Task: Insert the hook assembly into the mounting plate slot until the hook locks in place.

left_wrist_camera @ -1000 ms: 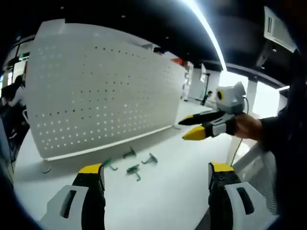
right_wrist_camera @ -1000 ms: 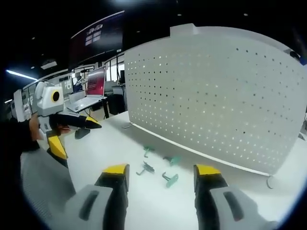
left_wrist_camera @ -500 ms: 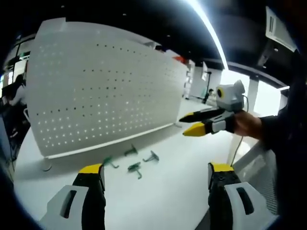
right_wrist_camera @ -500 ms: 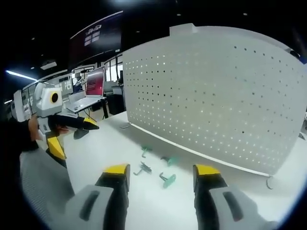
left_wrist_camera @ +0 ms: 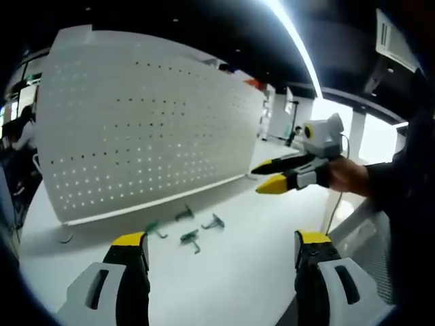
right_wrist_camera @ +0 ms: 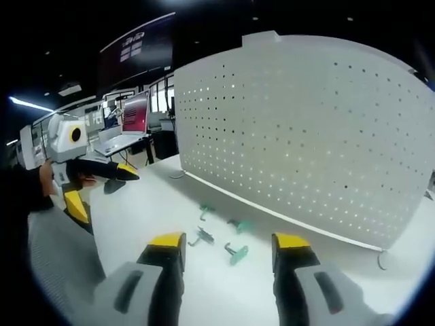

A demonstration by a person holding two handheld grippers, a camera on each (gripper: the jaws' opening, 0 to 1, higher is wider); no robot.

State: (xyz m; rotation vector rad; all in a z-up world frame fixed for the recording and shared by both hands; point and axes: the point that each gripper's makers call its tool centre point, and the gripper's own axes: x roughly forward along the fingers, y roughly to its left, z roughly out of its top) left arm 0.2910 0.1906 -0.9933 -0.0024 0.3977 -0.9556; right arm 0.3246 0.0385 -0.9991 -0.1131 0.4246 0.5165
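Note:
A white perforated mounting plate (left_wrist_camera: 143, 129) (right_wrist_camera: 312, 136) stands upright on a white table. Several small green hooks (left_wrist_camera: 189, 237) (right_wrist_camera: 236, 253) lie loose on the table in front of it. My left gripper (left_wrist_camera: 221, 261) is open above the table, with nothing between its yellow-tipped jaws; it also appears at the left of the right gripper view (right_wrist_camera: 92, 190), held by a hand. My right gripper (right_wrist_camera: 228, 261) is open and empty too, and appears at the right of the left gripper view (left_wrist_camera: 268, 175).
The white table (left_wrist_camera: 231, 272) has free room in front of the hooks. A laptop (right_wrist_camera: 129, 125) sits on a desk behind the plate's left end. Ceiling lights and office space lie beyond.
Both views have shifted only slightly. The hooks lie where they were and both grippers stay open.

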